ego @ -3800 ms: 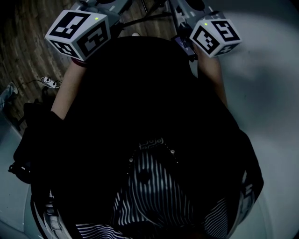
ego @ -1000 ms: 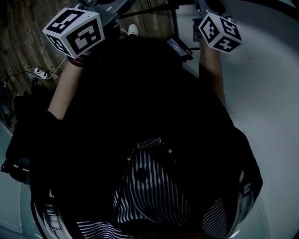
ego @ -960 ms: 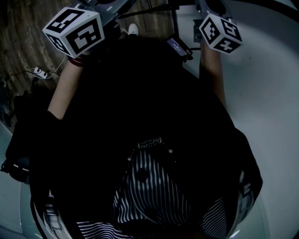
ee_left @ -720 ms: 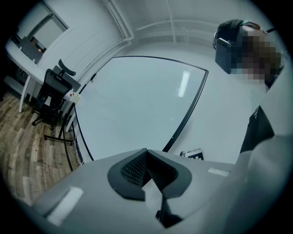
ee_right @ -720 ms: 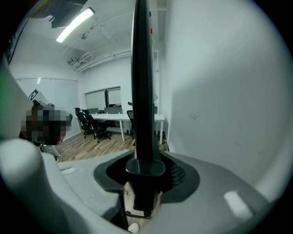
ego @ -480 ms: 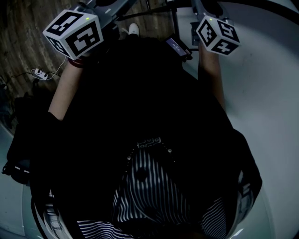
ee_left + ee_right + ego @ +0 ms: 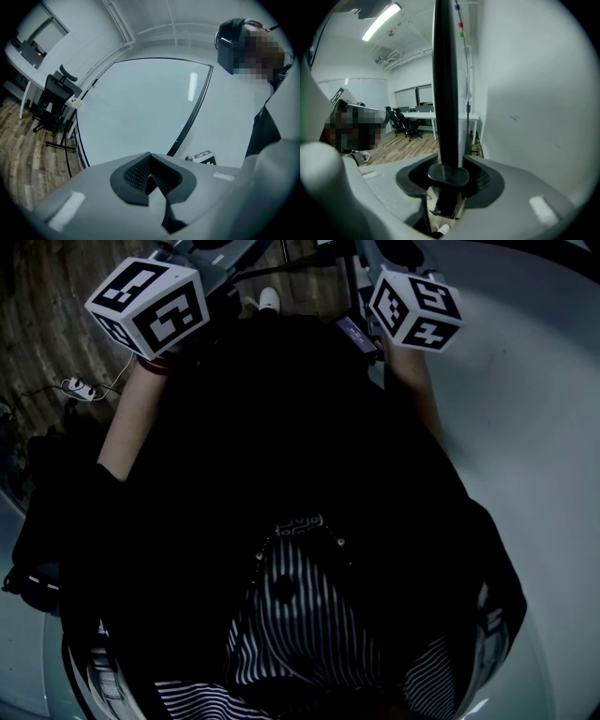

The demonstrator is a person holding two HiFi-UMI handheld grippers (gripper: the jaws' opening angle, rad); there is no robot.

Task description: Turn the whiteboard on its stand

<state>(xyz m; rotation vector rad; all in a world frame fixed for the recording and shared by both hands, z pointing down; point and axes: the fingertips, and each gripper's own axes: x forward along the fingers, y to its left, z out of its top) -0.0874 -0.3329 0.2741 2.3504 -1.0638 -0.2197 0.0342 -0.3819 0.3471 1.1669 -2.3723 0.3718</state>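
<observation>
slip risk: right hand-held gripper [image 7: 449, 176] clamps frame [image 7: 444, 93] of whiteboard [image 7: 140, 112], upright beside it; left hand-held gripper [image 7: 150, 174] closed, empty, facing whiteboard. one-sided pull may twist frame out of pads [image 7: 480, 182].

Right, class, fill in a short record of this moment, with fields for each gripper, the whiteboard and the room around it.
left gripper: jaws together, nothing between them, pointed at the board's white face
right gripper: jaws closed on the whiteboard frame, a black upright bar
whiteboard: upright, white face blank, thin black edge
floor: wood planks
office chair: black, left of the board in the left gripper view
</observation>
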